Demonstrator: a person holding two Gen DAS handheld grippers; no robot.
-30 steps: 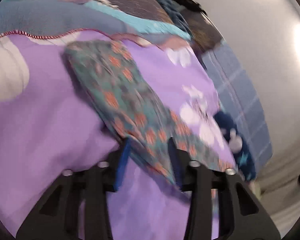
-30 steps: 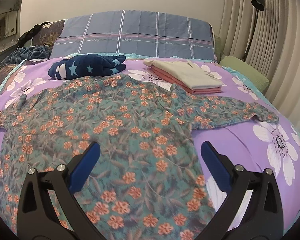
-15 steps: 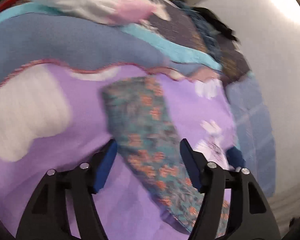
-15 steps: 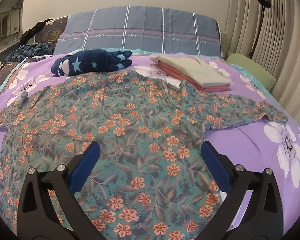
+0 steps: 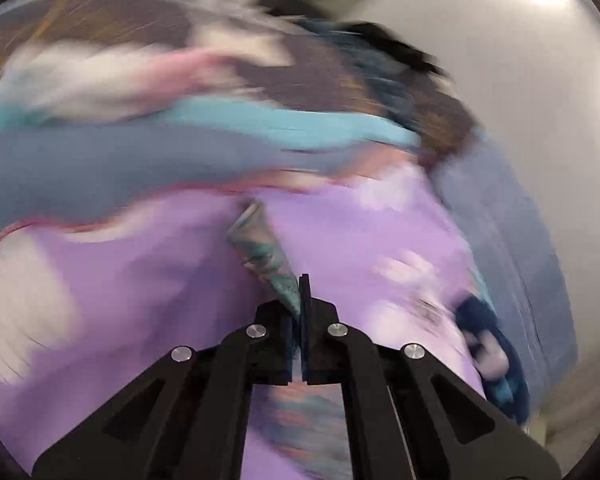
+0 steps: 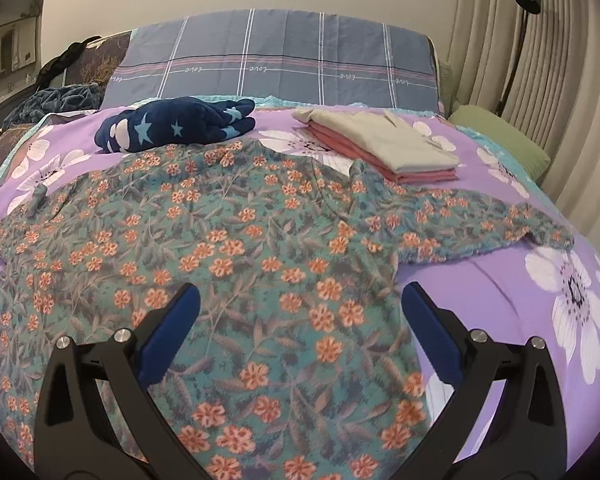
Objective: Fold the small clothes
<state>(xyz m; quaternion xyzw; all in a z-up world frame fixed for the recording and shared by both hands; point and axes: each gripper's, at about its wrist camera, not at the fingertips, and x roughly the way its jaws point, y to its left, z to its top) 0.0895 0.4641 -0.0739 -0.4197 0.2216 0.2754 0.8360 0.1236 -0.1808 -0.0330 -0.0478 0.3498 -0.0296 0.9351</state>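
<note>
Left gripper (image 5: 301, 300) pinches the floral top's (image 6: 240, 280) sleeve (image 5: 266, 258); thin cloth may slip out; right gripper (image 6: 300, 312) hangs wide open

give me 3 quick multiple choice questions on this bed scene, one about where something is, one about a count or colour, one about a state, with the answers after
1. Where does the navy star-print bundle lie?
A. beyond the floral shirt, towards the checked pillow
B. on top of the folded stack
C. between the right gripper's fingers

2. How many folded garments make up the folded stack?
A. one
B. two, a beige one on a pink one
C. five

3. What state is the left gripper in?
A. wide open over bare bedding
B. shut on a sleeve of the floral shirt
C. shut on the pillow

Answers:
1 A, the bundle sits on the purple bedspread just past the shirt's collar.
2 B, a beige layer rests on a pink one.
3 B, its fingers meet with teal floral cloth pinched between them, though the view is blurred.
</note>
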